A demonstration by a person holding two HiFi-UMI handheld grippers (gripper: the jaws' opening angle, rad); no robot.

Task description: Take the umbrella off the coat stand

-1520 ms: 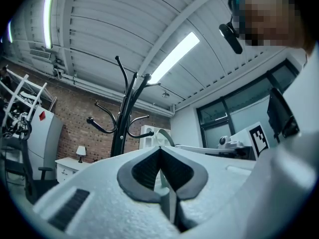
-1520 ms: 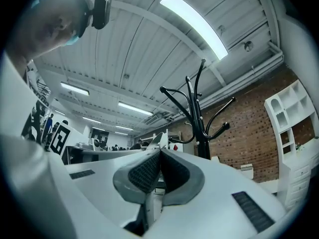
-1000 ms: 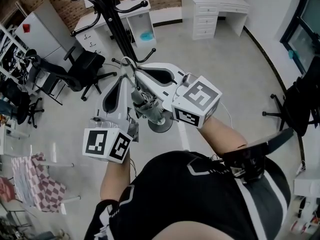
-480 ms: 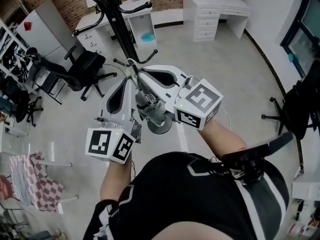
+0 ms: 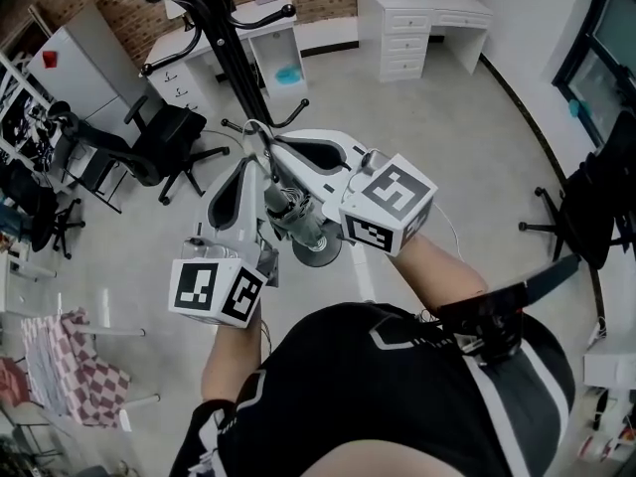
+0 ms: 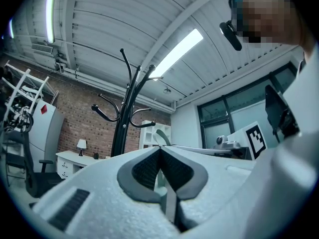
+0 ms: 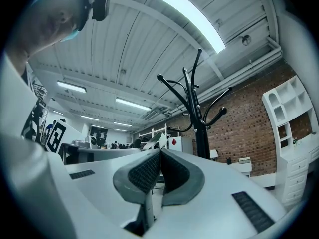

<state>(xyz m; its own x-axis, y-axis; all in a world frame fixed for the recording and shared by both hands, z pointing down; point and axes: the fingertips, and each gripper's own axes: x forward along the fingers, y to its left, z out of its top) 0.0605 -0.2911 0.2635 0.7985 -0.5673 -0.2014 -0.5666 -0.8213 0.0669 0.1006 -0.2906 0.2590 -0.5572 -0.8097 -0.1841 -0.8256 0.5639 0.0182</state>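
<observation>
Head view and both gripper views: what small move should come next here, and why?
Probably open the right gripper, as a judgement. It and the left gripper both have their jaws shut on nothing, tips close together near the coat stand. In the head view a grey bundle, possibly the folded umbrella, shows between the two grippers; shut jaws cannot take it.

Left gripper [image 6: 160, 152] and right gripper [image 7: 159, 154] are held side by side before the torso, tips converging. Both jaw pairs are pressed together, empty.
</observation>
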